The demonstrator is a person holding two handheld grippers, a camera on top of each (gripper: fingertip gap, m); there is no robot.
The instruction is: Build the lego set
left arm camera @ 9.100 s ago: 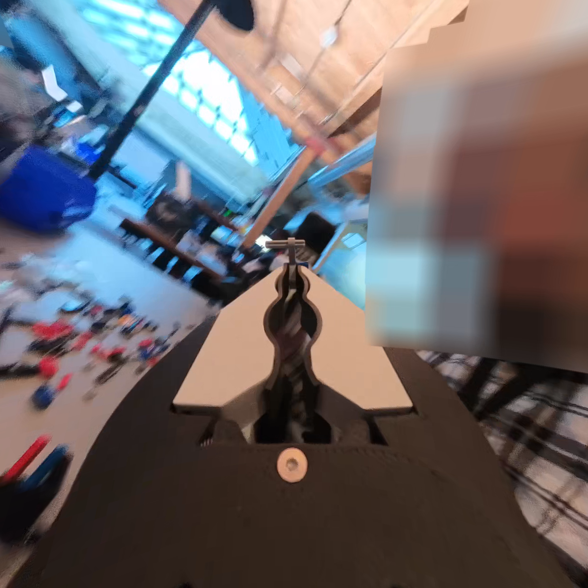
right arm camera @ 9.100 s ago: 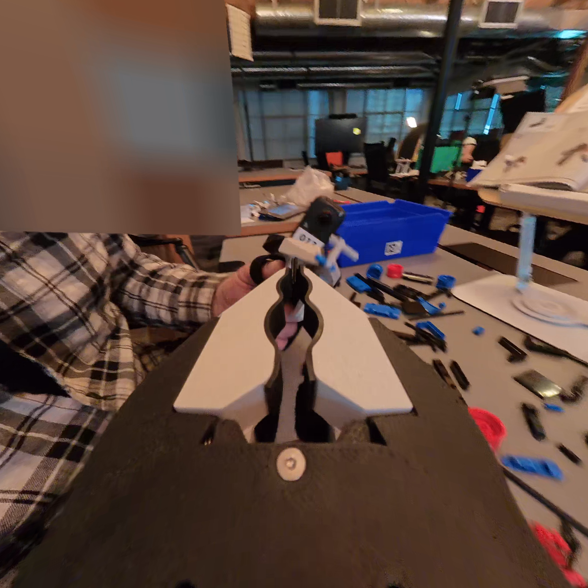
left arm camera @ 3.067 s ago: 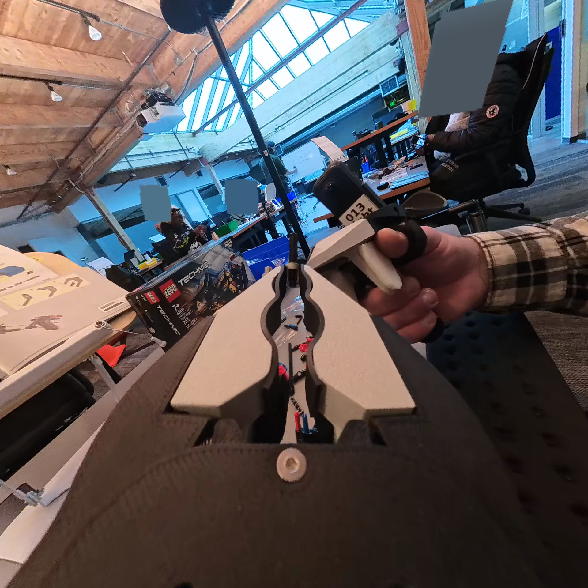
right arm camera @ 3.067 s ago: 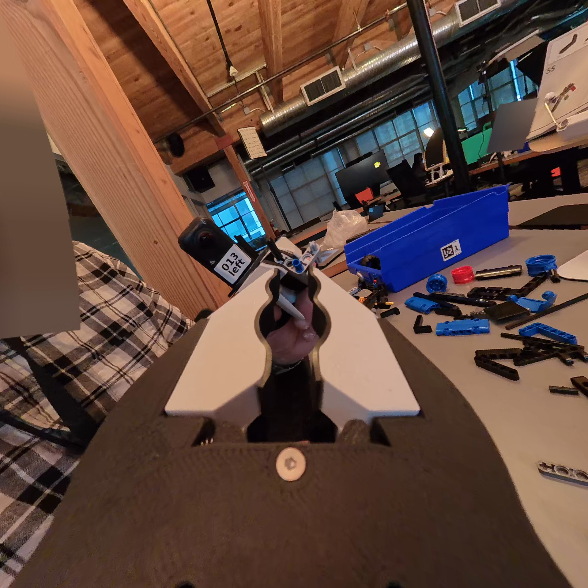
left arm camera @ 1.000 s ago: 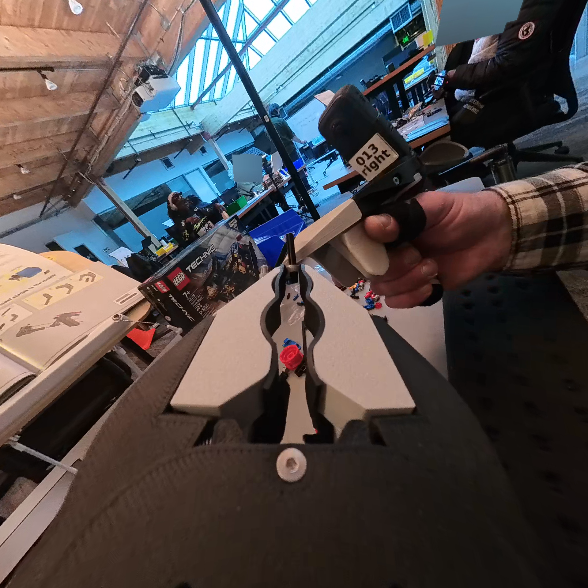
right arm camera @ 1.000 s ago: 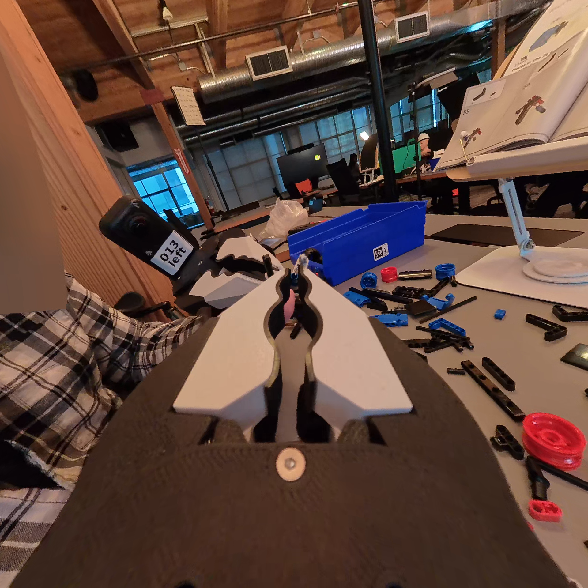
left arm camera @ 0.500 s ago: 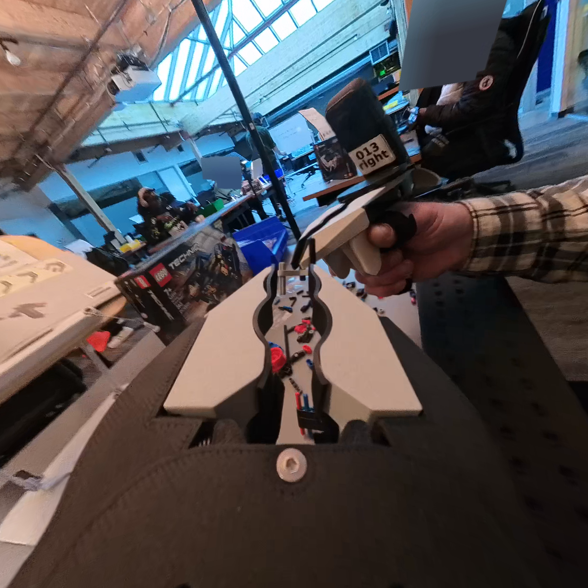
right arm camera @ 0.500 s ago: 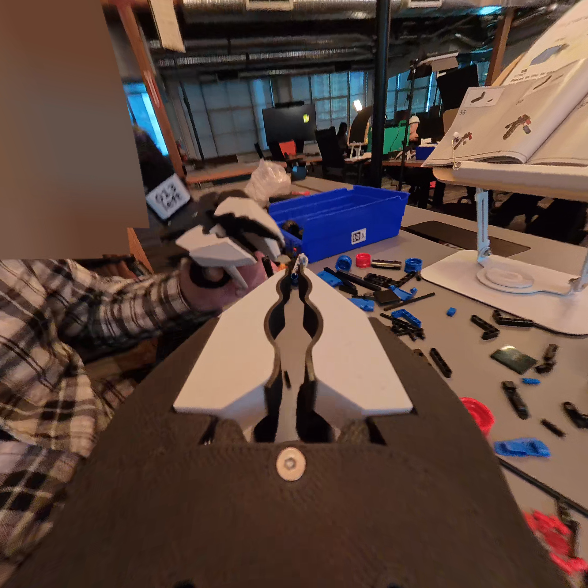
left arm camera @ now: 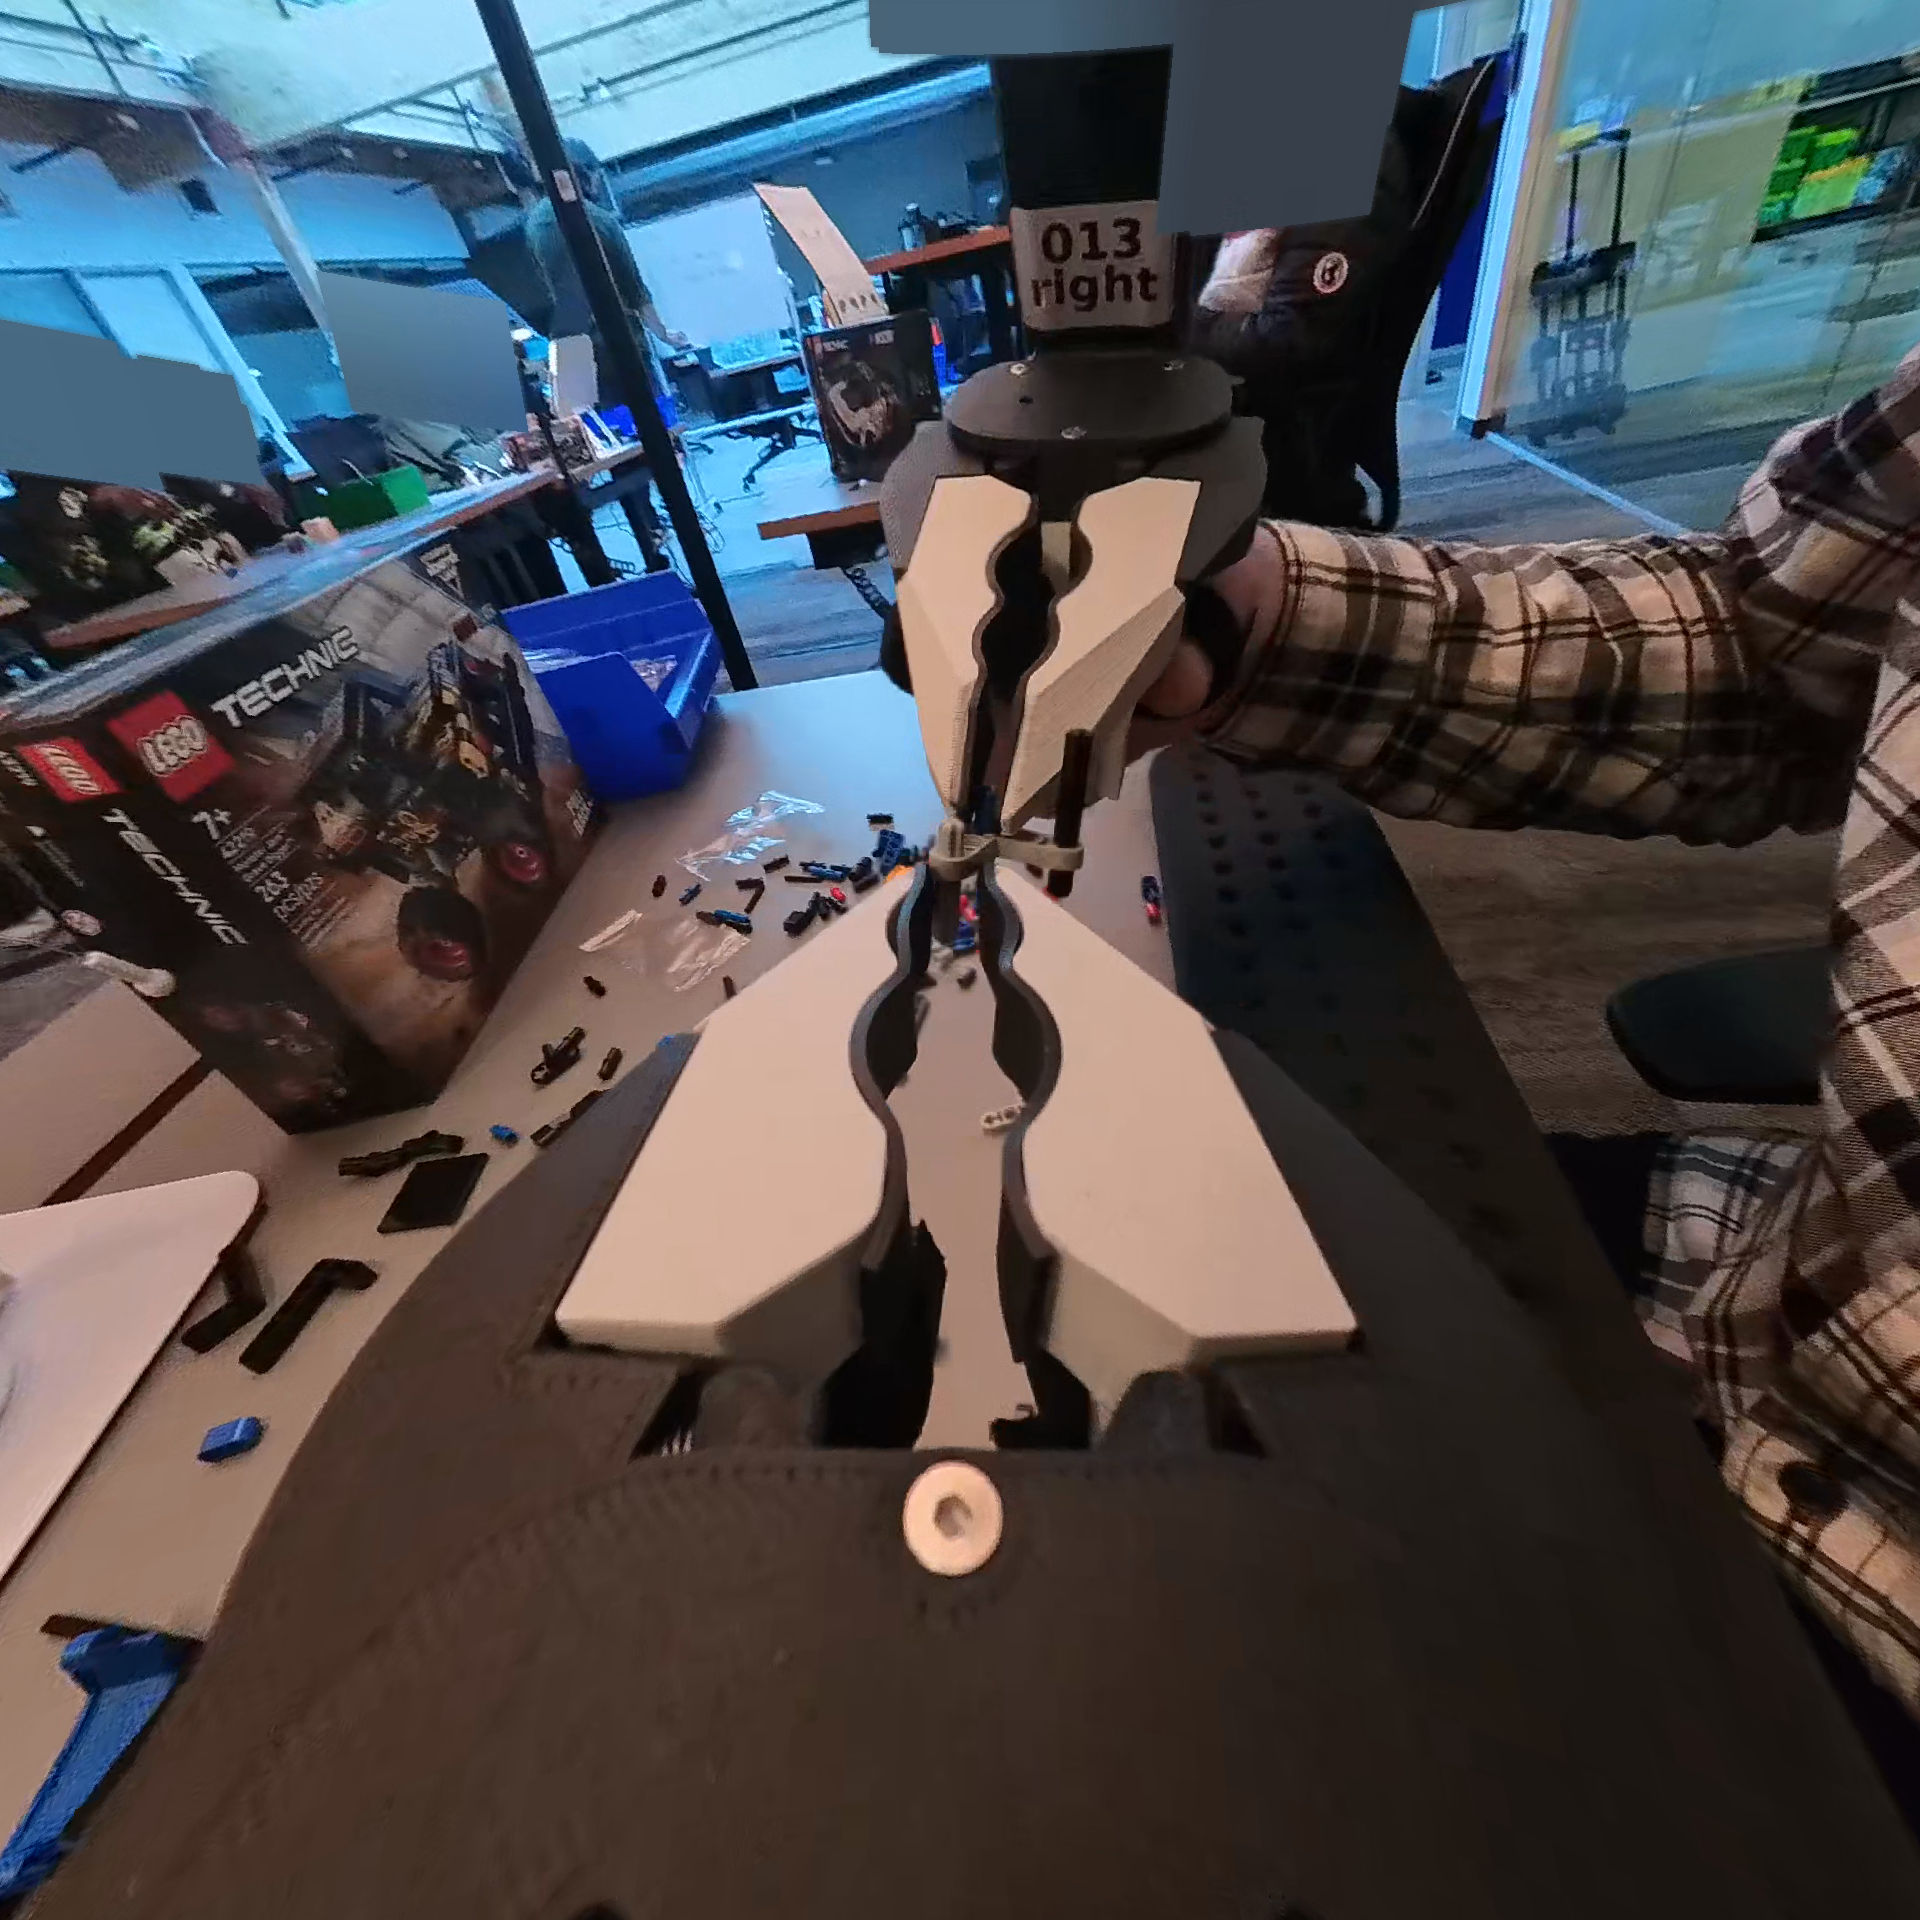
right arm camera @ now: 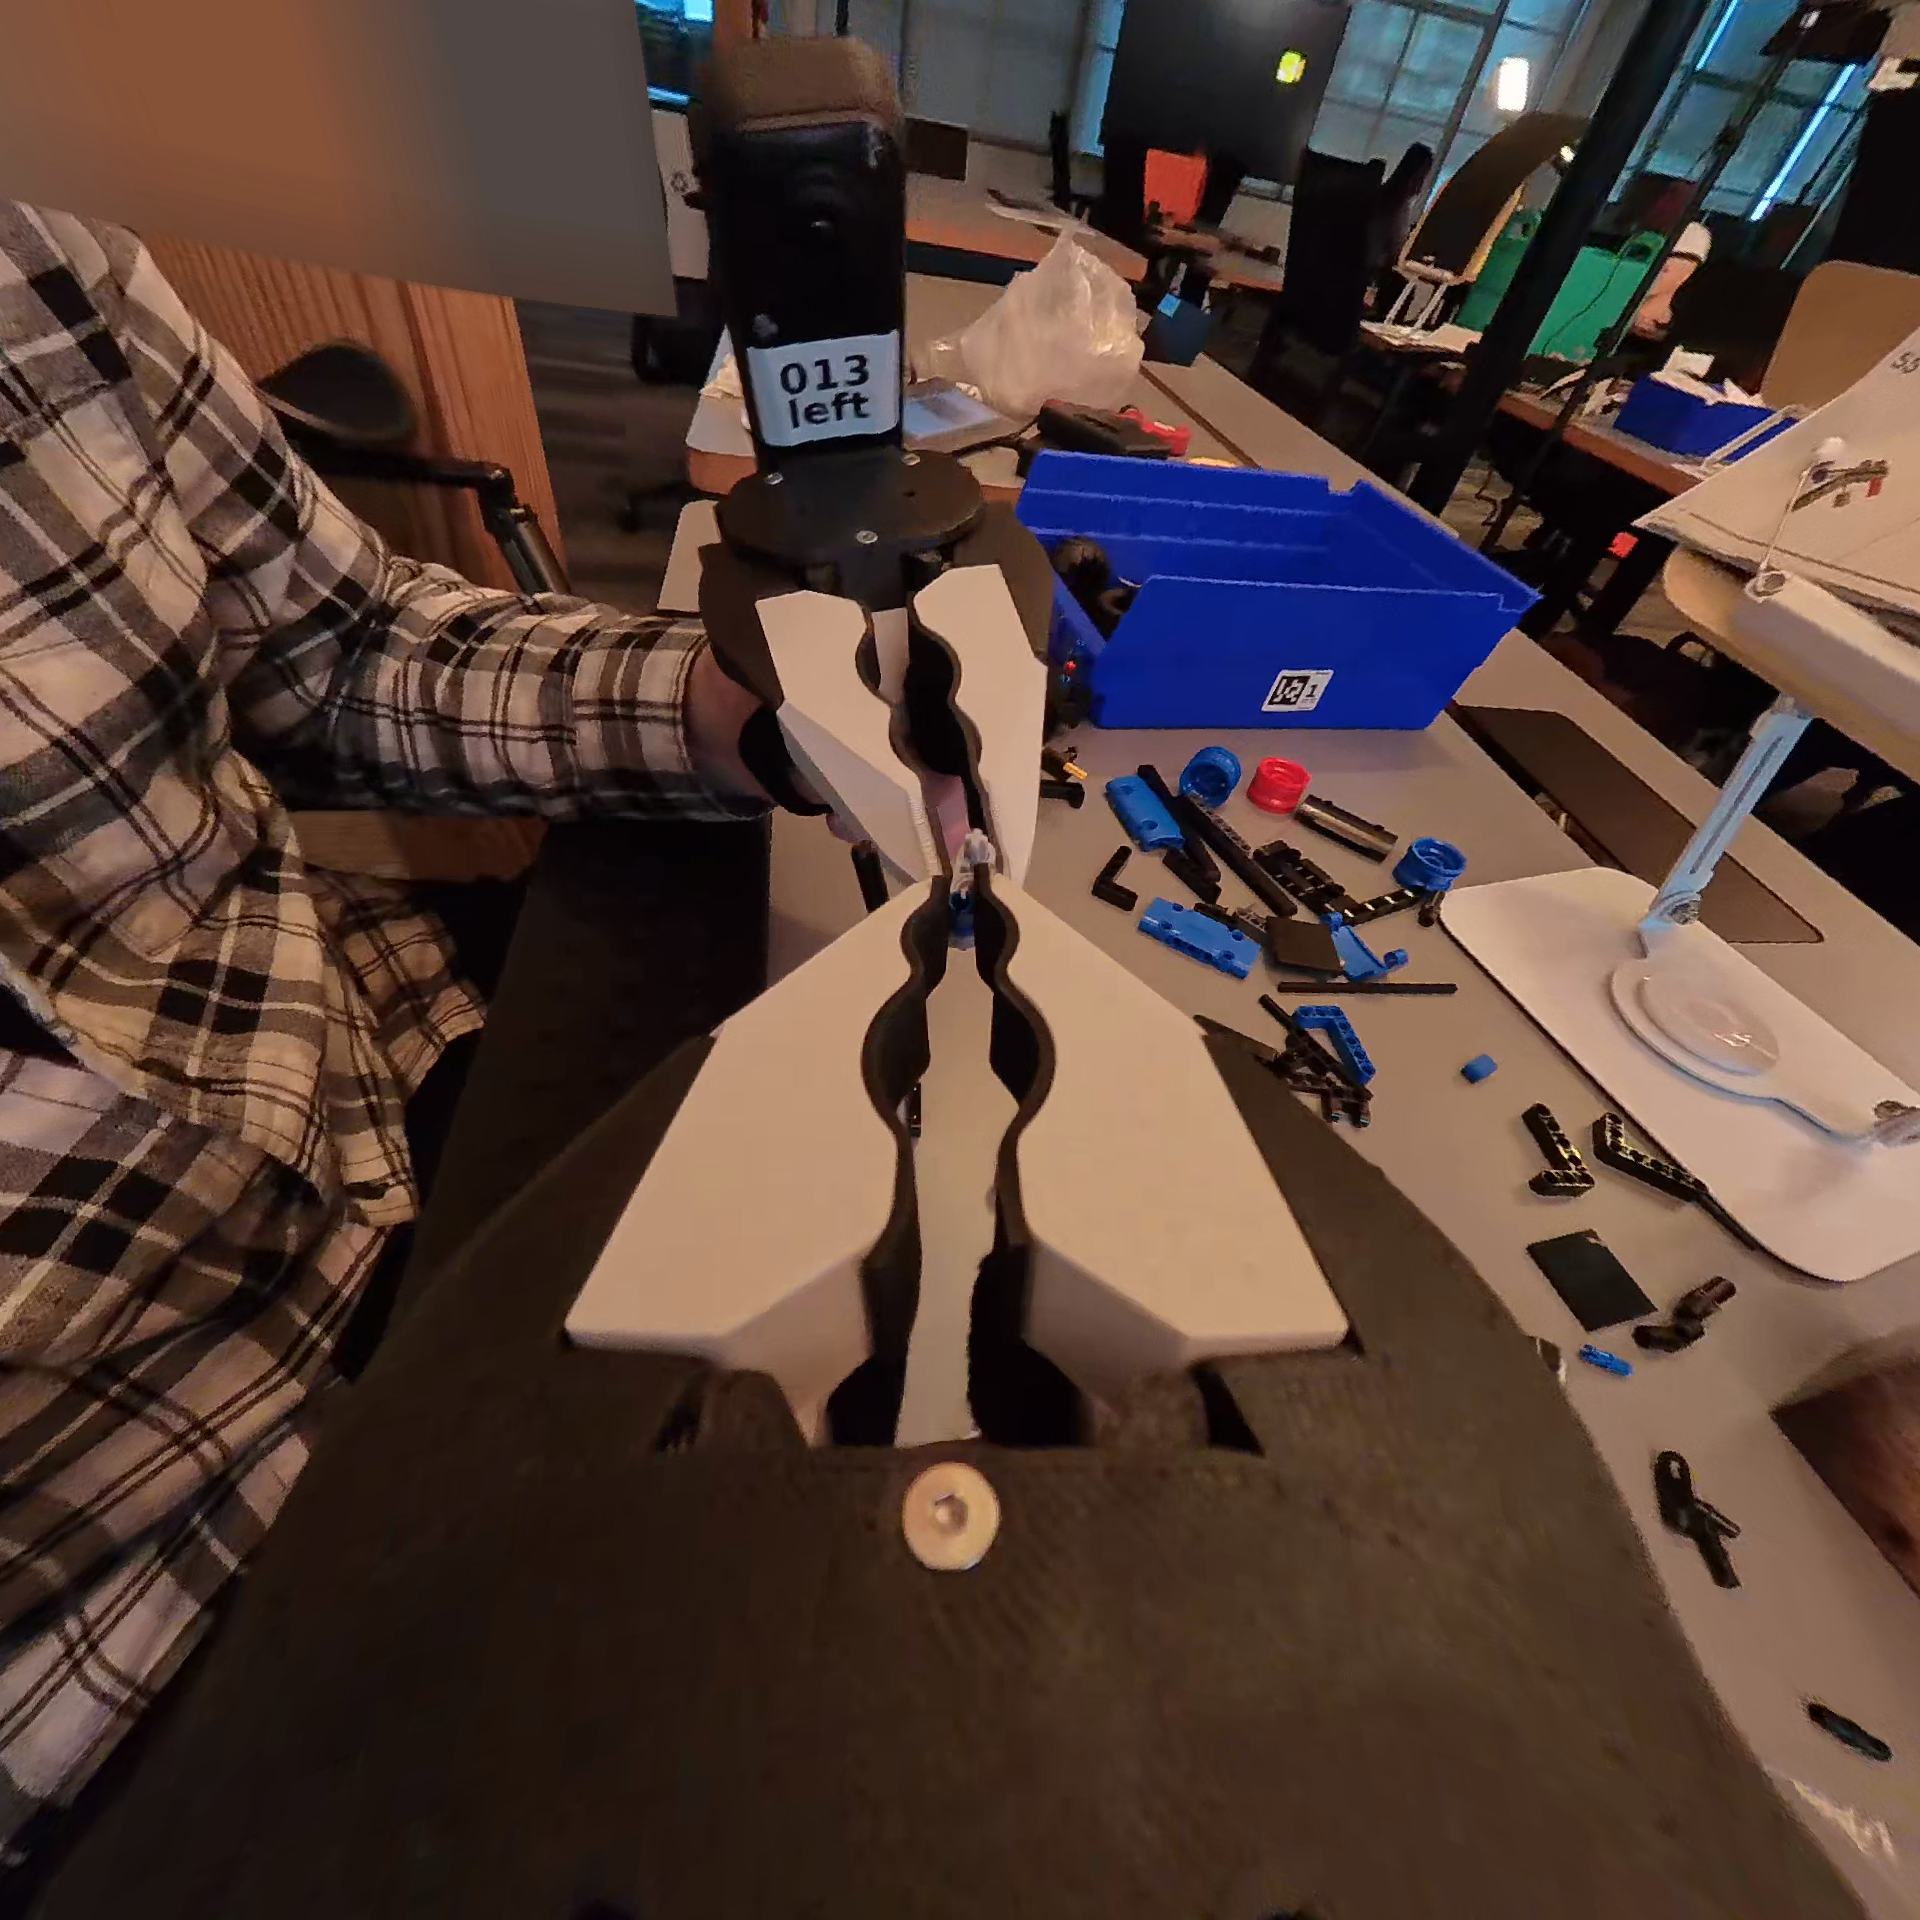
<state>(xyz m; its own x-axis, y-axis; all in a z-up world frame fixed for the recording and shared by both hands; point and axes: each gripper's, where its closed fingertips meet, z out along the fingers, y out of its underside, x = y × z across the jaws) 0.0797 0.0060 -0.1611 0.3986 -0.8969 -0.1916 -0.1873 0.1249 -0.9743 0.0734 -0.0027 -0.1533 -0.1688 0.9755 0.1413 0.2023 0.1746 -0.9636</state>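
Note:
In the left wrist view my left gripper [left arm camera: 951,883] is shut on the stem of a small grey Lego connector [left arm camera: 961,847]. A black axle [left arm camera: 1068,810] stands in the connector's right end. My right gripper [left arm camera: 985,821] comes down from above, tip to tip with the left, and is shut on a small blue pin [left arm camera: 987,805] that touches the connector. In the right wrist view my right gripper [right arm camera: 966,899] holds the blue pin [right arm camera: 961,916] against the grey connector [right arm camera: 975,852], which sits in my left gripper [right arm camera: 961,836].
A Lego box [left arm camera: 312,831] and a blue bin [right arm camera: 1278,613] stand on the grey table [right arm camera: 1455,1351]. Loose black, blue and red parts [right arm camera: 1247,862] lie scattered. A white booklet stand [right arm camera: 1714,935] is at the right. A black chair [left arm camera: 1299,935] is at the table edge. The grippers are tip to tip, or close to it.
Both grippers have tilted down from pointing up toward the ceiling and now face each other over the table. Their tips have come together, so the blue pin meets the grey connector.

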